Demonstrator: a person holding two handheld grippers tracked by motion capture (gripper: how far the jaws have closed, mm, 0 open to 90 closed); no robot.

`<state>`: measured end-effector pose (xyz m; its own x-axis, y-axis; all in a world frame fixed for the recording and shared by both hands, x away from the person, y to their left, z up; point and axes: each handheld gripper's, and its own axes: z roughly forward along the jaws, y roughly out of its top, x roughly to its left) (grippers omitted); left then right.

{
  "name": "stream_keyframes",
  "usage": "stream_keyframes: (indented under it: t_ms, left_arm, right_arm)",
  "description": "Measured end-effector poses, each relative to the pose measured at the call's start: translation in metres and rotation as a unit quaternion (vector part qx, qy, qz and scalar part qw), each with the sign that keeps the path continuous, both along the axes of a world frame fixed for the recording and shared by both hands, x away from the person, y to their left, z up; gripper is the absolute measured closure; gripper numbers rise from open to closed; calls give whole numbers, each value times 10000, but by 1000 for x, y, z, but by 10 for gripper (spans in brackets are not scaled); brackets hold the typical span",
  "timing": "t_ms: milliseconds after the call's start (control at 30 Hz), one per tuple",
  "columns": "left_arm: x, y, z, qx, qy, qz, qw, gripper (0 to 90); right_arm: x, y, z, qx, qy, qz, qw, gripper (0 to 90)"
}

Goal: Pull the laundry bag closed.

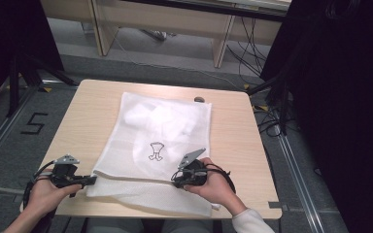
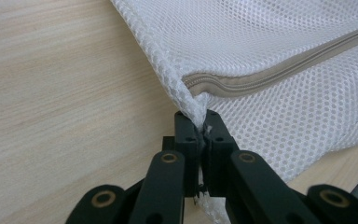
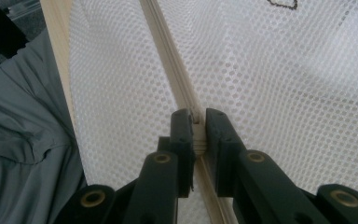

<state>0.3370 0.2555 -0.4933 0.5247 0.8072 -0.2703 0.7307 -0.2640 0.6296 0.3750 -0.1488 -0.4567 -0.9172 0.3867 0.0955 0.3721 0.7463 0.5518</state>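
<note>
- Bag point(image 1: 160, 141): a white mesh laundry bag lies flat on the worktop point(image 1: 77, 116), its zippered edge toward you and its near flap hanging a little over the front edge. Something white sits inside, and a small black drawing shows through the mesh.
- Left gripper point(image 1: 91, 180): you have it clenched on the bag's near-left corner. In the left gripper view the jaws pinch the mesh just where the zipper point(image 2: 279, 70) ends. This is your anchor, so keep it closed and low on the worktop.
- Right gripper point(image 1: 176, 182): it is closed on the zipper line farther along the near edge. In the right gripper view the jaws squeeze a small beige piece on the zipper tape point(image 3: 168, 60), most likely the slider or its pull, though that is too small to tell for sure.
- Step in hand, as I judge it: running the zipper along the edge.
- To do it well, pull straight along the tape, not up or across it, so the slider does not jam.
- Keep the mesh taut between your two grippers; slack cloth can bunch up and catch in the teeth.
- Move slowly, and stop if the bag drags across the worktop.
</note>
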Motion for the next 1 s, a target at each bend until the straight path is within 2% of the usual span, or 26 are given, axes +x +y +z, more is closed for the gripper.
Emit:
stream_keyframes:
  t_ms: [533,567,600,633,733,767,833,900,967,1000]
  left_arm:
    - [0,0,0,-5,-4,12,10000,861]
    - [0,0,0,-8,-6,21,10000,861]
    - [0,-2,0,-56,-31,147,9999,861]
    - [0,0,0,-25,-9,41,10000,861]
    - [0,0,0,-3,-8,9,10000,861]
    - [0,-1,0,-43,-17,97,9999,861]
    - [-1,-1,0,-40,-27,63,10000,861]
    - [-1,-2,0,-58,-43,160,9998,861]
    - [0,-2,0,-76,-19,152,9999,861]
    - [0,0,0,-20,-24,35,10000,861]
  right_arm:
    - [-1,-6,0,-53,-5,-14,10000,826]
    - [-2,-6,0,-11,-11,-27,10000,826]
    - [-1,-7,0,-6,20,6,10000,826]
    - [-2,-8,1,-34,-16,-26,10000,826]
    - [-3,-9,0,-5,16,-81,10000,826]
    - [-3,-9,0,-1,-2,-95,10000,826]
    - [-2,-10,1,-52,-22,-77,10000,826]
    - [-2,-11,0,-9,48,-45,10000,826]
    - [-2,-11,0,18,-7,-66,10000,825]
    - [-3,-11,0,6,-2,-67,10000,826]
